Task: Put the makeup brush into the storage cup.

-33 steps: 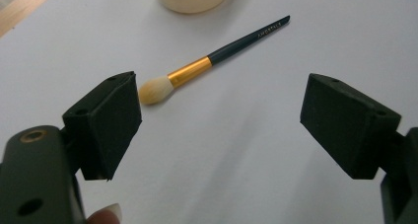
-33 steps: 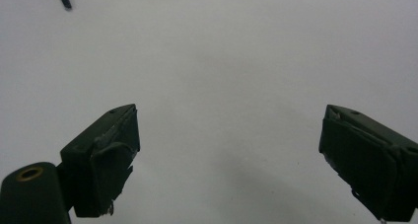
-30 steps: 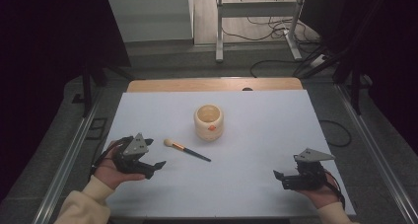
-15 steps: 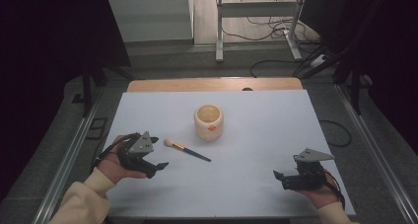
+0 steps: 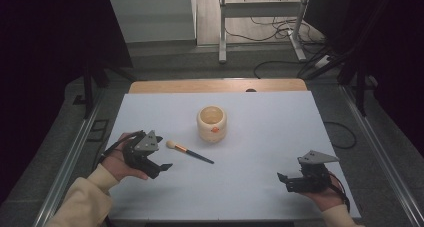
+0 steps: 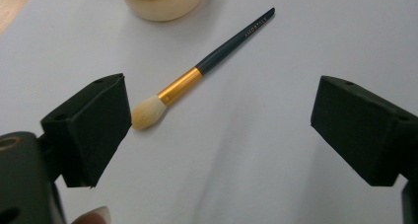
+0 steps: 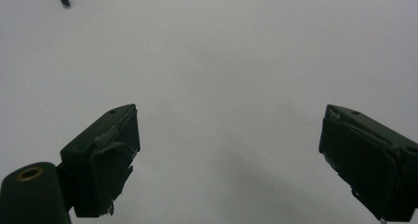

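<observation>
Dark surroundings frame a table (image 5: 260, 137) covered by a white sheet, with a bare wooden strip along its far edge. Beyond it lie a grey floor, a metal stand and loose cables.

On the sheet, near centre, stands a cream pot (image 5: 212, 123), upright, mouth open, with a small orange mark on its near side. In the left gripper view only its rounded base appears at the top edge.

Left gripper (image 5: 159, 165) is held in the person's left hand (image 5: 116, 161) at the near left of the sheet, pointed toward the centre. Its jaws stand wide apart and hold nothing. A grey three-cornered plate sits on top.

Right gripper (image 5: 283, 179) is held in the right hand (image 5: 325, 196) at the near right, well apart from everything else. Its jaws are likewise spread wide and empty, over bare sheet.

Between the left gripper and the pot lies a brush (image 5: 189, 153), flat on the sheet: pale bristle head toward the left gripper, gold ferrule, dark handle running away to the right. In the left gripper view the bristle tip (image 6: 146, 114) sits just beside the left-hand jaw; contact cannot be determined.
</observation>
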Tool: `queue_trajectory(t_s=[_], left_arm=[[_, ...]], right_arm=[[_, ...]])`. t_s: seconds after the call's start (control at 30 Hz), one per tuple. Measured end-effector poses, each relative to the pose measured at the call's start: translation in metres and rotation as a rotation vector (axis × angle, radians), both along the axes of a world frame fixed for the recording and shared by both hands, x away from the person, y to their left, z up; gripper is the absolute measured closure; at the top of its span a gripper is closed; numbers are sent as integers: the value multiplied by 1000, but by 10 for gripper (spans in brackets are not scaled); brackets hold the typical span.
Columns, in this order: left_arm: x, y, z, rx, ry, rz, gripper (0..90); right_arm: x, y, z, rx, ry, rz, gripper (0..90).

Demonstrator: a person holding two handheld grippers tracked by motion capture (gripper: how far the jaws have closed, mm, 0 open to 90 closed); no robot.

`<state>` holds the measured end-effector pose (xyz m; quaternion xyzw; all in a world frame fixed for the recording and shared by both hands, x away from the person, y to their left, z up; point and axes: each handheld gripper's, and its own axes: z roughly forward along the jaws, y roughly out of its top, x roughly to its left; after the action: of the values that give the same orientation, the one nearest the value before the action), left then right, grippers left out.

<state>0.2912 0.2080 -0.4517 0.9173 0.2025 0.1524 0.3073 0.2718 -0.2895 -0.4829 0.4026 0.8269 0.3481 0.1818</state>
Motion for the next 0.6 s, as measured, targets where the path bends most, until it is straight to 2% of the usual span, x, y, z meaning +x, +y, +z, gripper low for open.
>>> queue_trajectory(t_s=[0.07, 0.2, 0.37, 0.6], left_arm=[[1, -1, 0, 10, -1, -6, 82], [6, -2, -1, 20, -9, 14, 101], [12, 0, 1, 8, -35, 28, 125], [17, -2, -1, 25, -71, -19, 123]], right_arm=[[0, 0, 0, -1, 0, 0, 86], [0, 0, 0, -1, 1, -1, 86], [0, 0, 0, -2, 1, 0, 87], [0, 0, -1, -6, 5, 1, 87]])
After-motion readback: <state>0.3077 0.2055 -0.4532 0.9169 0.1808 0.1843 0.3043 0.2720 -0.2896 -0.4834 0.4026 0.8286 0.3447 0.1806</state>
